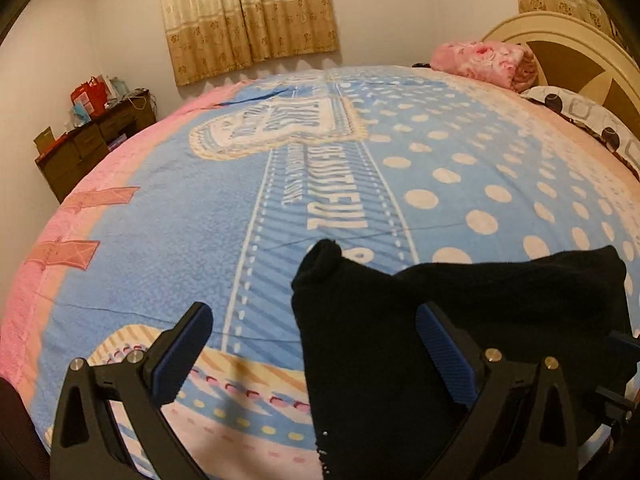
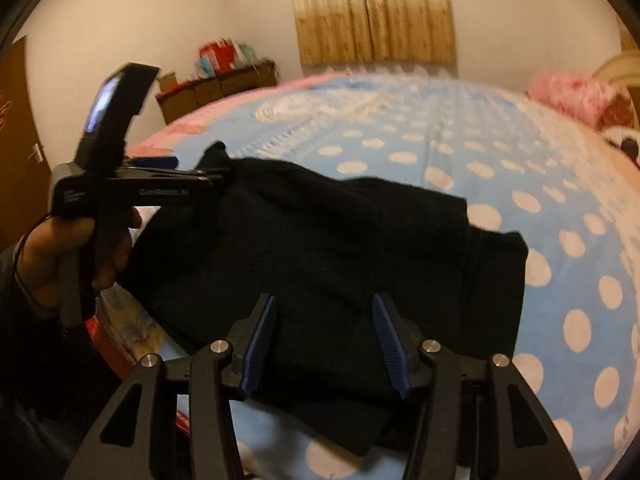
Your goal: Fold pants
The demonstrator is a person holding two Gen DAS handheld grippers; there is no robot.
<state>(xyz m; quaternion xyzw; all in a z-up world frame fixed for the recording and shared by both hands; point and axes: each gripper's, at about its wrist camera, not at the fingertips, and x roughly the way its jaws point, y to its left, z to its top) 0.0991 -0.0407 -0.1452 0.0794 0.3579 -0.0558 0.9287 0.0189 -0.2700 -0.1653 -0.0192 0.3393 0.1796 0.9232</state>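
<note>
1. The bed (image 1: 160, 240), under a blue dotted blanket (image 2: 500, 168), is mostly bare beyond the pants. Its near edge runs just below both hand-held grippers.
2. The black pants (image 2: 320, 248) lie folded on the near part of the bed, close to that edge. Their long axis runs across the right wrist view, from the left hand-held gripper toward the dotted side, with one corner (image 1: 324, 256) sticking up.
3. The left hand-held gripper (image 1: 316, 344) has its jaws spread wide. The pants' edge lies between the jaws, and the pads are off the cloth.
4. The right hand-held gripper (image 2: 324, 340) is partly open over the pants, and its pads are not pinching them.
5. A rolled pink blanket (image 1: 484, 62), a pillow (image 1: 580, 116) and the headboard (image 1: 560, 40) stand at the far right. A dark dresser (image 1: 92, 148) stands by the far wall. All are well apart from the pants.
</note>
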